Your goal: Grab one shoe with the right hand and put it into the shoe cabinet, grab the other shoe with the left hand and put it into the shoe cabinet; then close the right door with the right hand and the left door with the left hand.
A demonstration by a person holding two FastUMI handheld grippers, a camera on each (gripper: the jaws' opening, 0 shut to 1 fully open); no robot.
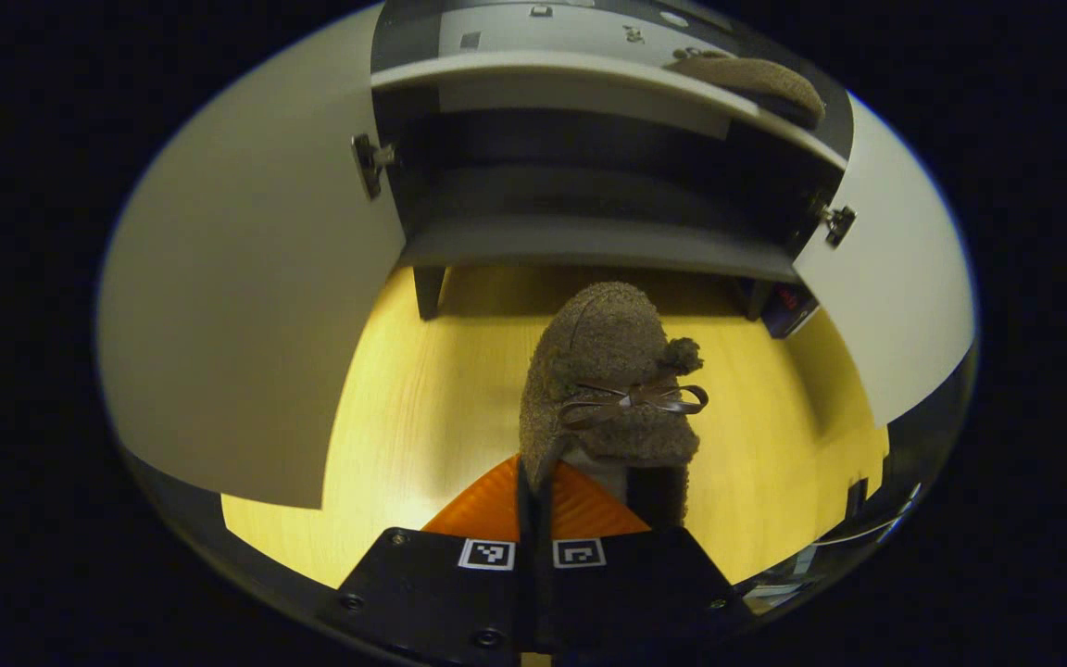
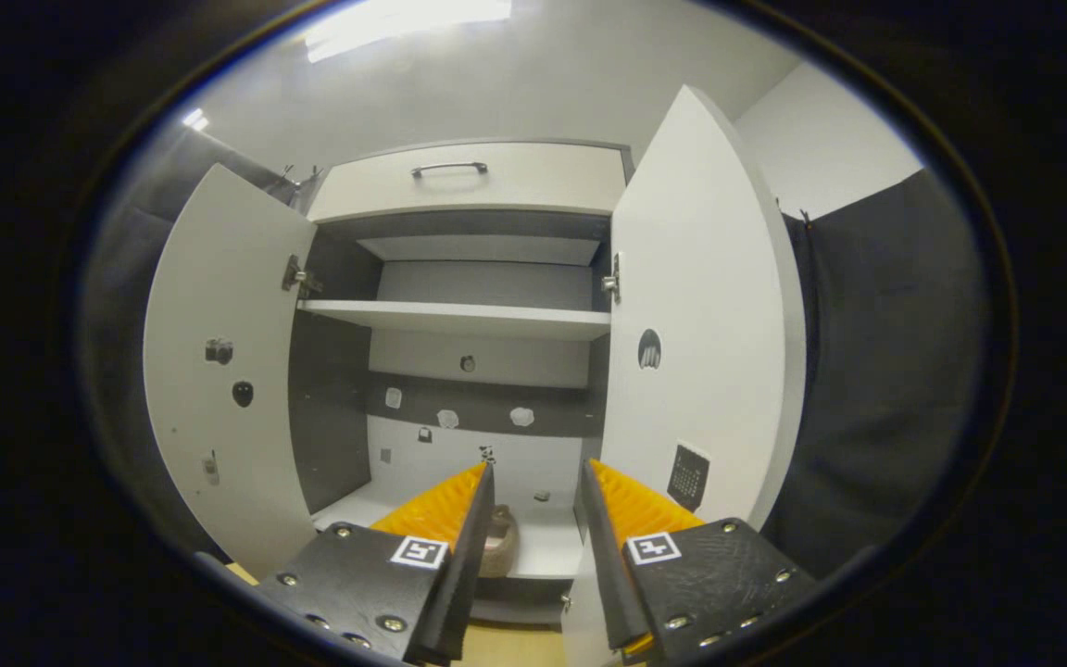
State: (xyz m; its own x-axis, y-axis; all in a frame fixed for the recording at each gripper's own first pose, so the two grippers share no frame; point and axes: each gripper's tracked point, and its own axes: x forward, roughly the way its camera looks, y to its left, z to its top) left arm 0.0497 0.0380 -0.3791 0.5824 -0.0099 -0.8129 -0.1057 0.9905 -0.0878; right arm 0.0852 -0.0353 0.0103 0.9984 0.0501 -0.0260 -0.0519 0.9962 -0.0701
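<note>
Shoe [image 1: 609, 389] in left tool [image 1: 535, 519], cabinet doors [image 1: 237, 306] open

We see a pale wooden floor [image 1: 422, 408] lit warm yellow, a white wall [image 2: 830, 139] behind, a bright ceiling light [image 2: 404, 23], and dark cloth [image 2: 876, 371] hanging at the side

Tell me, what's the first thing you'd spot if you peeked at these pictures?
A fuzzy brown shoe with a little bow, pinched at its heel by the left gripper above the yellow wooden floor. Ahead stands the shoe cabinet with both doors swung wide open. The other shoe already sits on a shelf inside, and the right gripper is open, holding nothing.
</note>
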